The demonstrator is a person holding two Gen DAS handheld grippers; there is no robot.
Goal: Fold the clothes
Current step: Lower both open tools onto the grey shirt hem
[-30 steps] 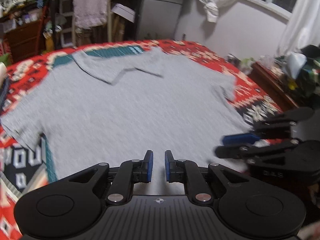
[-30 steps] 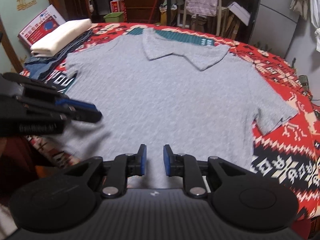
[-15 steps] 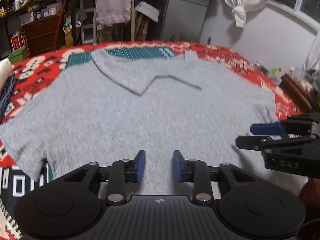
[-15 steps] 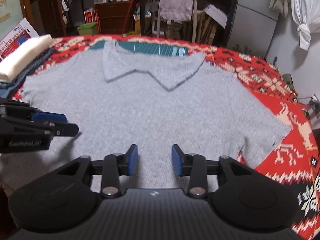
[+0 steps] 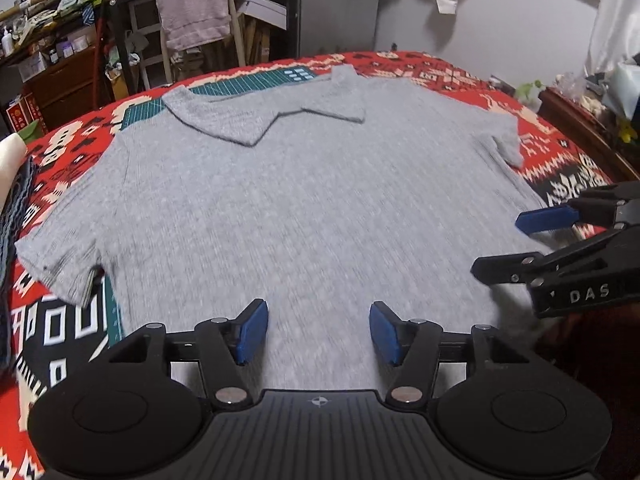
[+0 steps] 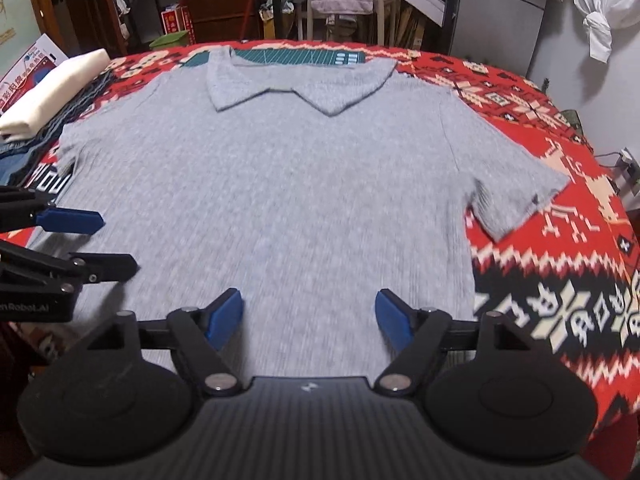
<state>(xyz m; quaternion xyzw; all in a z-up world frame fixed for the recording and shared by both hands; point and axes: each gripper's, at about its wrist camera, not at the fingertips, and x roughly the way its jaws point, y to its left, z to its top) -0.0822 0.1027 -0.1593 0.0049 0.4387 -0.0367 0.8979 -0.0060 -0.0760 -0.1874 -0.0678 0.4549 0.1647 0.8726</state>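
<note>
Left gripper (image 5: 318, 332): jaws spread wide, nothing between the 2 blue pads (image 5: 251, 330); it hangs level over the near hem of the shirt, pointing toward the far collar.
Left gripper from the right wrist view (image 6: 86, 242): enters at the left edge, turned on its side so 1 finger sits above the other, with a clear gap between them and nothing held.
Right gripper (image 6: 310, 316): jaws also wide apart, empty; it is held low and level over the near hem, aimed at the collar.
Right gripper from the left wrist view (image 5: 520, 244): reaches in from the right edge over the shirt's near right corner, fingers stacked and parted; whether it touches the cloth cannot be told.
Gray polo shirt (image 6: 288, 184): lies flat and unfolded, front up, collar (image 6: 296, 84) at the far side, hem near the grippers, 2 short sleeves spread to left and right.
Right sleeve (image 6: 516, 196): flat on the cover, its cuff pointing right.
Left sleeve (image 5: 60, 256): flat, at the left edge of the shirt.
Patterned red cover (image 6: 560, 168): under the shirt, showing on all sides.
Green cutting mat (image 6: 288, 57): peeks out beyond the collar, under the shirt.
Folded pile (image 6: 52, 92): cream cloth on top of darker ones, far left, just beside the shirt's left shoulder.
Room beyond: shelves and a chair with a pink cloth (image 5: 192, 4) draped over it.
</note>
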